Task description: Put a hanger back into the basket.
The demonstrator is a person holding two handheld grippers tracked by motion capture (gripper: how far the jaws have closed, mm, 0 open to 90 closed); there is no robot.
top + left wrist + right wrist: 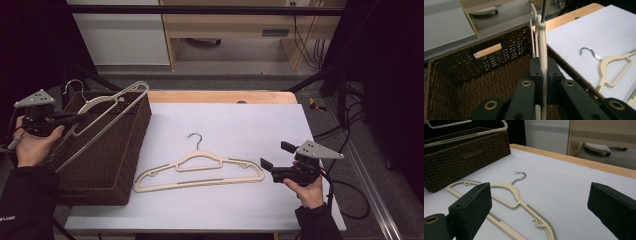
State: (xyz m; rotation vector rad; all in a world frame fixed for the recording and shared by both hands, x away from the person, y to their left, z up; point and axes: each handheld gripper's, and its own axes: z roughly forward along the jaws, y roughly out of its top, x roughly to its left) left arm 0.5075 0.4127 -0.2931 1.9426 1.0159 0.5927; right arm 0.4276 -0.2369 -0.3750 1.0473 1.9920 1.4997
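Note:
A cream hanger (111, 104) with a metal hook hangs over the dark woven basket (107, 165) at the table's left. My left gripper (80, 118) is shut on one of its arms; in the left gripper view the pads clamp the cream bar (543, 57) above the basket floor (486, 90). A second cream hanger (200, 171) lies flat on the white table top (240, 125), hook pointing away. My right gripper (272, 159) rests just right of it, open, its pads (471, 207) wide apart with nothing between them; that hanger (509, 192) lies ahead of them.
The basket (461, 157) stands along the left table edge. A wooden strip (220, 96) runs along the table's far edge. Cables (345, 200) trail off the right side. A black frame bar (200, 10) crosses above the far end.

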